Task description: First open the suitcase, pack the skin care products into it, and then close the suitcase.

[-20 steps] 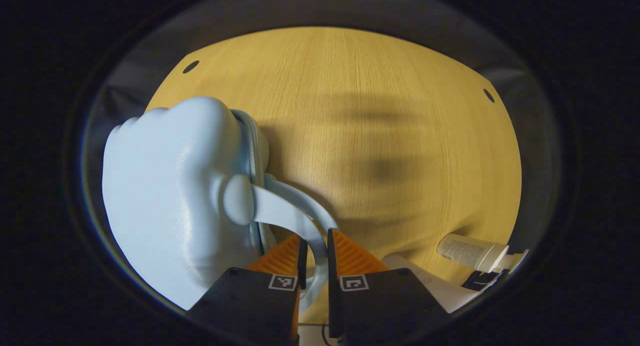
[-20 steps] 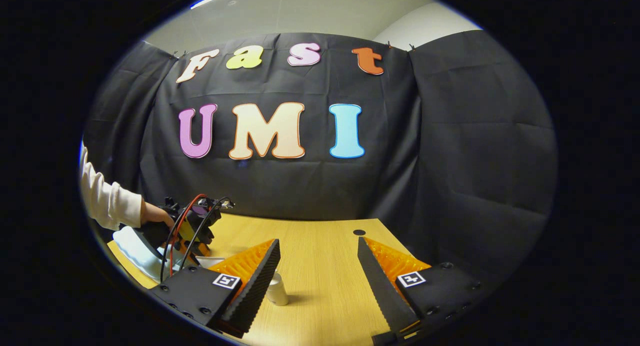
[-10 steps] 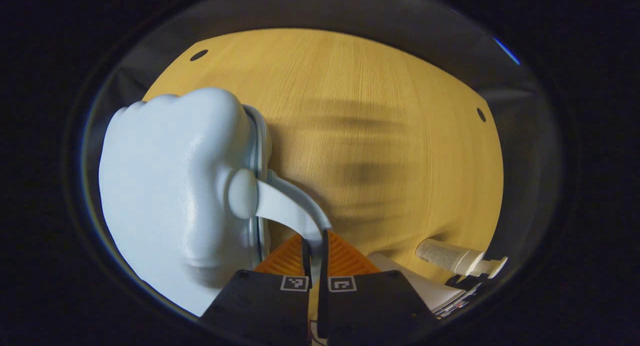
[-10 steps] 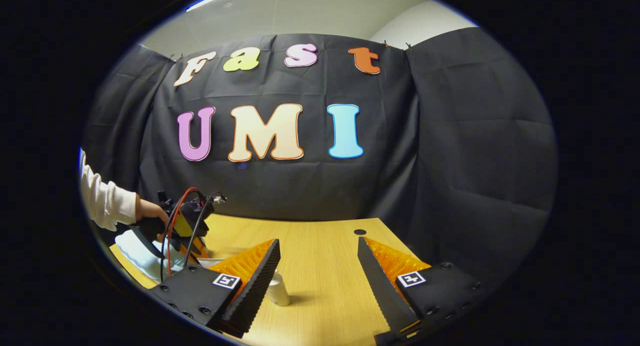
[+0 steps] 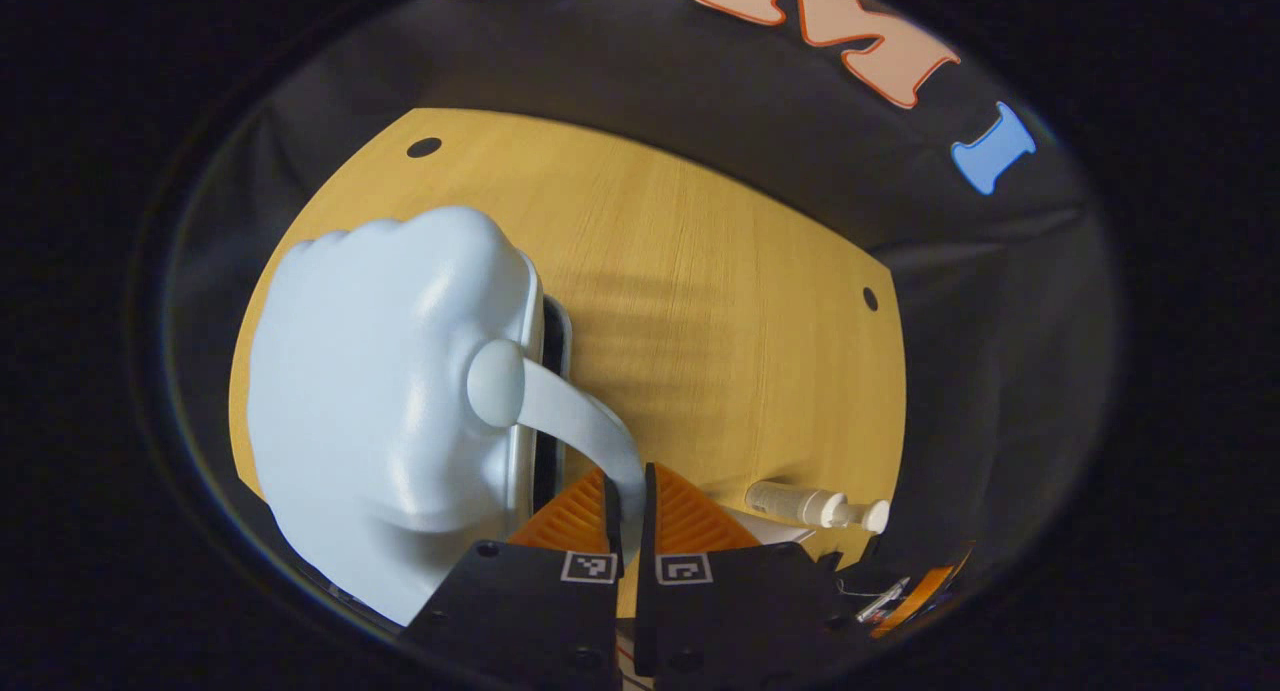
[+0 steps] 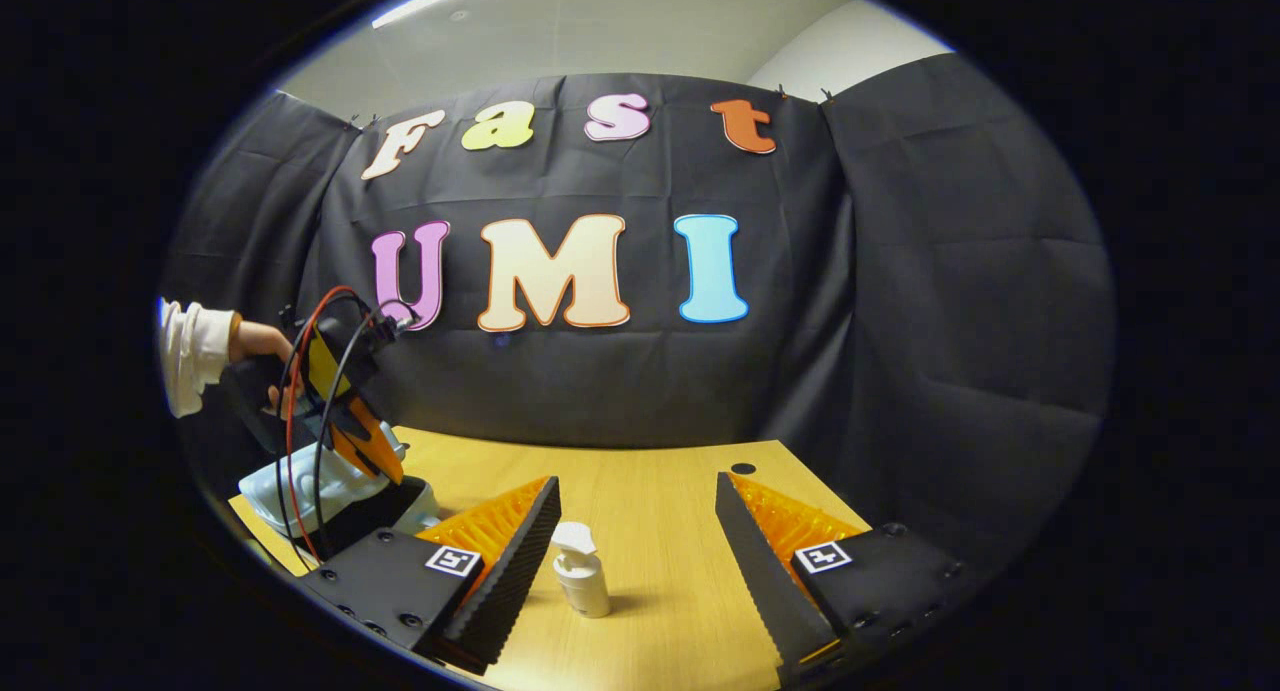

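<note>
A pale blue hard-shell suitcase (image 5: 390,401) lies on the wooden table (image 5: 700,301). My left gripper (image 5: 627,491) is shut on its curved handle (image 5: 575,421). The lid is raised a little, and a dark gap runs along its edge beside the handle. A white pump bottle (image 5: 810,506) sits near the table's right edge. In the right gripper view that bottle (image 6: 582,571) stands upright, just beyond my open right gripper (image 6: 635,531), which holds nothing. At the far left a hand holds the left gripper (image 6: 388,466) over the suitcase (image 6: 290,491).
A white flat item (image 5: 775,526) lies beside the left gripper's fingers, partly hidden by them. The black cloth wall stands close behind the table (image 6: 660,491). Small dark holes mark the tabletop's corners (image 6: 742,468).
My left gripper has closed fully on the handle and risen, lifting the lid so a dark gap appears. The right gripper has stayed open; the bottle's pump head now shows.
</note>
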`<state>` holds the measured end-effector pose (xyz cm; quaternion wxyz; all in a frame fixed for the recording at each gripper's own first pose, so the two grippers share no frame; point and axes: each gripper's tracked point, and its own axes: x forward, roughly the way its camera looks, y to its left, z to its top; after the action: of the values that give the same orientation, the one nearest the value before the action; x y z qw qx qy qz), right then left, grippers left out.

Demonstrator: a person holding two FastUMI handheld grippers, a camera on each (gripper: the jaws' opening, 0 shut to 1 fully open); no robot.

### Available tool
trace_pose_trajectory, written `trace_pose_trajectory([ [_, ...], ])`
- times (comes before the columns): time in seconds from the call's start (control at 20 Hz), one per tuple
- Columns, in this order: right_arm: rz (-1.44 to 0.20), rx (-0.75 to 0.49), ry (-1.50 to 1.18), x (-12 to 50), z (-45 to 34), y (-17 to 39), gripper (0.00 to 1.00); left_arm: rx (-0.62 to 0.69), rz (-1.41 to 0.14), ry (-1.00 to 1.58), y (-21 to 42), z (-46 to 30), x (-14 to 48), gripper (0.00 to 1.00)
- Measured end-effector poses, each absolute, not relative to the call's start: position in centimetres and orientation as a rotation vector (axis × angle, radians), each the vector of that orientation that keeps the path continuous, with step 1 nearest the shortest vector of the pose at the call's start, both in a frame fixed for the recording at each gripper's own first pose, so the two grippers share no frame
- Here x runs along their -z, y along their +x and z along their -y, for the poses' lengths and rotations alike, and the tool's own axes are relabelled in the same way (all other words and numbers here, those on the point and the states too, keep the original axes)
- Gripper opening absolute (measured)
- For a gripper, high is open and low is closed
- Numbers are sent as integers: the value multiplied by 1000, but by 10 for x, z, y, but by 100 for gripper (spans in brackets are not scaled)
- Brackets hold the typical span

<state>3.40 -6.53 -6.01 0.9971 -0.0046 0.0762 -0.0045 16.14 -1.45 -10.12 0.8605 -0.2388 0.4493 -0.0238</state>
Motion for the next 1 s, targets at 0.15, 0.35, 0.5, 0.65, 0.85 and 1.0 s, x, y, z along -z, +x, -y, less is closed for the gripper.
trace_pose_trajectory([
  [0.15, -147, 3, -22, 58, 56, 32, 98, 64, -896, -537, 157, 2, 80, 0],
  [0.35, -141, -7, -6, 56, 42, 30, 98, 51, -839, -547, 147, -28, 58, 0],
  [0.5, -131, -18, -9, 53, 27, 30, 98, 21, -802, -566, 141, -53, 48, 0],
  [0.65, -127, -26, -25, 50, 15, 28, 98, -13, -772, -571, 134, -77, 43, 0],
  [0.85, -121, -27, -21, 49, 2, 23, 98, -95, -741, -545, 125, -124, 43, 0],
  [1.0, -134, -22, -9, 53, -6, 19, 98, -122, -721, -558, 119, -155, 45, 0],
])
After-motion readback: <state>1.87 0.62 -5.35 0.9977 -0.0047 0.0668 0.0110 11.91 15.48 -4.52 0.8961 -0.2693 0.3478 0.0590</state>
